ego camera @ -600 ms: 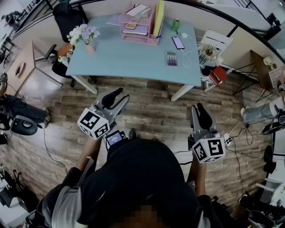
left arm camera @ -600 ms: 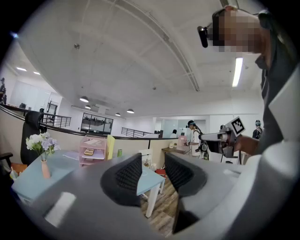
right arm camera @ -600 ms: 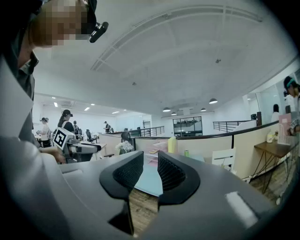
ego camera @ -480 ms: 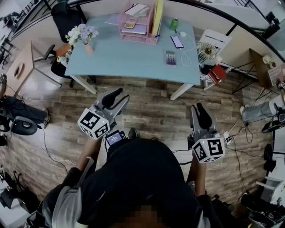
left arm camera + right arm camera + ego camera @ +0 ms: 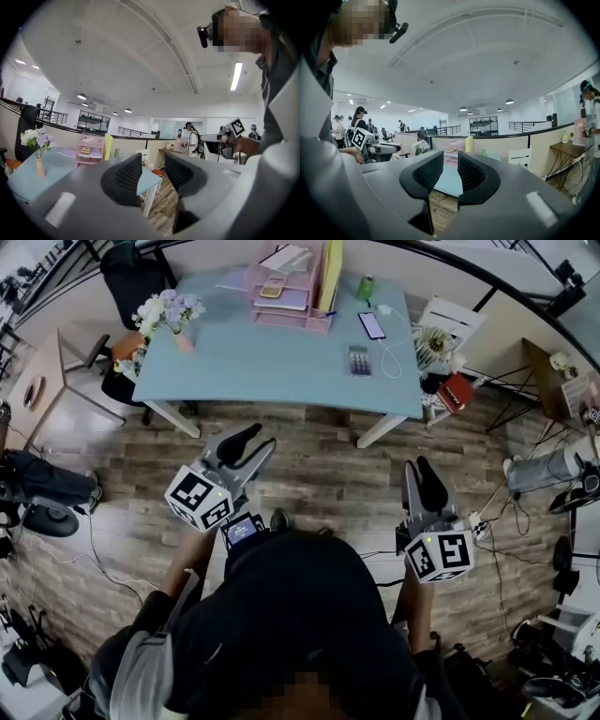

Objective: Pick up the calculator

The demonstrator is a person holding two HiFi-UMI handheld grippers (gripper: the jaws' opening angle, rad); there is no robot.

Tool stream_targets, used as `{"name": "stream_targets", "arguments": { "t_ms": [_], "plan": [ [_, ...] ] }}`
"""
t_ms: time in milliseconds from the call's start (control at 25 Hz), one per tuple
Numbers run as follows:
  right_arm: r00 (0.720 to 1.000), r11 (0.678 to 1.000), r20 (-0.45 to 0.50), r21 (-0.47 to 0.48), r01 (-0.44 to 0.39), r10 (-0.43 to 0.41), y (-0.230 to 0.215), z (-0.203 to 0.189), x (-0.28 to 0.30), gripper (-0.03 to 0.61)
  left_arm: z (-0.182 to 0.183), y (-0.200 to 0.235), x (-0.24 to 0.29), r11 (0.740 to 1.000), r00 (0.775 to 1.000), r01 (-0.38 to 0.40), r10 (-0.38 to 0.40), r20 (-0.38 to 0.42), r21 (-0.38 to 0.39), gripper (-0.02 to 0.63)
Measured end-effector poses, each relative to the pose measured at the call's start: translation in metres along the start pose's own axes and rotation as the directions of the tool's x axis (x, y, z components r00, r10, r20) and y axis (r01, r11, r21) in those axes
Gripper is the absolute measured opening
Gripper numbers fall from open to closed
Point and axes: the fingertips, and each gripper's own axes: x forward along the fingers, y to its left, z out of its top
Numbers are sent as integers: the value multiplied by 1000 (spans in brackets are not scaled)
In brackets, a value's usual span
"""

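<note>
A grey calculator (image 5: 359,360) lies on the light blue table (image 5: 262,362), right of its middle. A second, yellowish calculator (image 5: 273,292) rests in the pink paper tray (image 5: 286,298); it also shows in the left gripper view (image 5: 85,150). Both grippers hang over the wooden floor, well short of the table. My left gripper (image 5: 242,444) (image 5: 153,171) is open with nothing between its jaws. My right gripper (image 5: 424,486) (image 5: 451,168) is open by a narrow gap, also empty, and points level at the table (image 5: 449,182).
On the table stand a vase of flowers (image 5: 171,315), a phone (image 5: 372,325) on a white cable and a green can (image 5: 365,288). A black chair (image 5: 131,277) is at the table's left end, a white chair (image 5: 448,329) at its right. Cables cross the floor.
The head view has drifted a little, so the table sits slightly higher and further left. Both grippers keep their places and their jaws.
</note>
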Motion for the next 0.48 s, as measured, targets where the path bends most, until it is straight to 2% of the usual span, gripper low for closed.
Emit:
{"name": "stream_targets", "arguments": {
  "t_ms": [480],
  "plan": [
    [998,998,36,36,48,-49,28,7,34,86,-7,48,-8,999,999,42,-42,-3,-11,206]
  ]
}}
